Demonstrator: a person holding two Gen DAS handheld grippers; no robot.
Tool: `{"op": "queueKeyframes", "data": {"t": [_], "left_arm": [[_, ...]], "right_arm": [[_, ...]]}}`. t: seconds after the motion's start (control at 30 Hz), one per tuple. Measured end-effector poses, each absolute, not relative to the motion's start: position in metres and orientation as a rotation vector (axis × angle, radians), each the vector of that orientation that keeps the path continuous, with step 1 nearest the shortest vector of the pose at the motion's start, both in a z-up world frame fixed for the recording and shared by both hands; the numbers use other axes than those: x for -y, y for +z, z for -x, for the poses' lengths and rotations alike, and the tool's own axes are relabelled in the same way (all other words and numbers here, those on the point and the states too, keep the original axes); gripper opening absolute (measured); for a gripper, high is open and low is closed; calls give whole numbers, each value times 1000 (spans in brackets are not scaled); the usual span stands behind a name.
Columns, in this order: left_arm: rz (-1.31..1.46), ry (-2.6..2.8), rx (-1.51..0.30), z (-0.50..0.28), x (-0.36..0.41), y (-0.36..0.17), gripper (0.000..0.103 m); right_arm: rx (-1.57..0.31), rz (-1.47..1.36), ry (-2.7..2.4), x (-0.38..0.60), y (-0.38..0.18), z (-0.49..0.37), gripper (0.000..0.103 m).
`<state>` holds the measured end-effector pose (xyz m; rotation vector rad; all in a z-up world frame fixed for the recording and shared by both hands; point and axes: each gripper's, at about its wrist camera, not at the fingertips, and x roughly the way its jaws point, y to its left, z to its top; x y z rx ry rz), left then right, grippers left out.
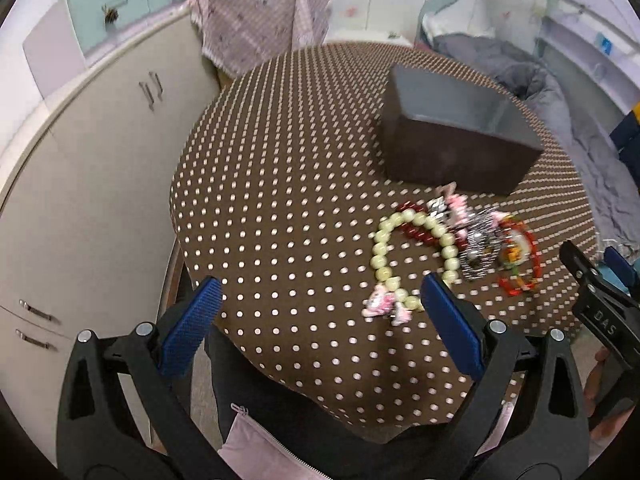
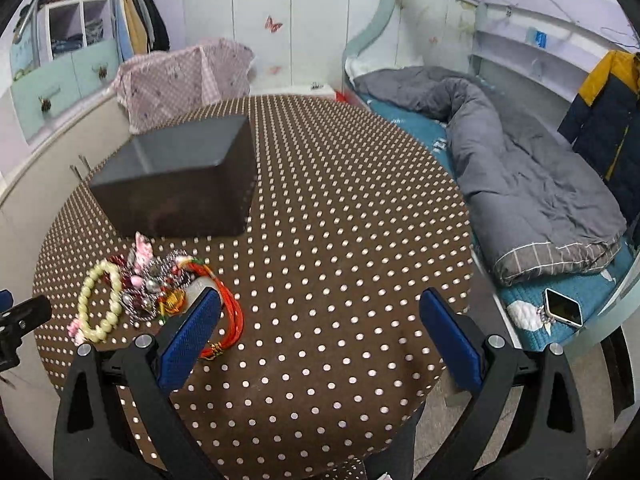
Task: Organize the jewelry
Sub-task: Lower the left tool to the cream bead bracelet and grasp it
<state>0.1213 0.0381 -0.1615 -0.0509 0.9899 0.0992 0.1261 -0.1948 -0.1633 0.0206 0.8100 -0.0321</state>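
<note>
Jewelry, a small tangled heap on the near part of a round table [image 2: 340, 208] draped in a brown dotted cloth, awaits sorting; nothing is gripped yet. Nearest the cameras, the left gripper [image 1: 320, 308] hovers over the table's near edge with its blue-padded jaws wide apart and empty, its right pad just beside the pale bead bracelet [image 1: 384, 256]. The right gripper [image 2: 320, 320] likewise stands with jaws wide apart and empty, its left pad overlapping the red cord bracelet [image 2: 232, 308] in view; whether it touches cannot be told. Both approach from the near side, probably because the heap lies closest to that edge. Within the heap, the pale bead bracelet lies leftmost with a pink charm at its near end; dark red beads [image 1: 416, 232] cross under it, a silvery chain piece [image 1: 478, 248] sits in the middle, and the red cord bracelet lies rightmost. Being tangled, the pieces would likely drag one another if one were lifted. Just beyond the heap stands an open dark box [image 1: 456, 136], apparently empty and presumably the destination. To the right and far side the cloth is bare, leaving open room for moving; a bed [image 2: 520, 184] flanks the table's right edge, cabinets [image 1: 100, 184] its left.
</note>
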Motion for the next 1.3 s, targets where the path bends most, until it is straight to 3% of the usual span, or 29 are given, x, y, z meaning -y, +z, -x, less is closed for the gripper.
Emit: {"op": "queueKeyframes", "data": {"t": [0.27, 0.8, 0.83, 0.9, 0.97, 1.0, 1.03, 1.07, 1.1, 1.13, 1.2, 1.3], "left_arm": [[66, 119, -1073, -142, -41, -187, 97], [25, 96, -1043, -160, -36, -199, 96], [24, 91, -1038, -160, -37, -200, 95], [16, 67, -1015, -159, -35, -198, 81], [-1, 44, -1000, -157, -31, -196, 66], [-12, 23, -991, -157, -28, -195, 54], [-20, 12, -984, -157, -25, -194, 49], [-26, 6, -980, -156, -24, -193, 38], [-34, -5, -975, -157, -21, -193, 31], [-43, -6, -973, -156, -19, -193, 28], [-46, -18, -974, -156, -16, -192, 12], [-36, -18, -979, -157, -16, -192, 10]], "right_arm": [[-854, 86, -66, 183, -185, -140, 95], [-823, 202, -17, 164, -188, -144, 95], [-822, 201, -22, 163, -190, -146, 95], [-809, 168, -10, 167, -192, -147, 95], [-807, 141, 40, 169, -192, -149, 78], [-811, 115, 78, 169, -191, -149, 58], [-816, 92, 109, 165, -191, -150, 41], [-812, 89, 130, 163, -190, -150, 33], [-804, 112, 134, 159, -190, -150, 18], [-798, 132, 137, 156, -191, -149, 10], [-797, 146, 144, 152, -191, -149, 3], [-810, 101, 154, 154, -189, -148, 2]]}}
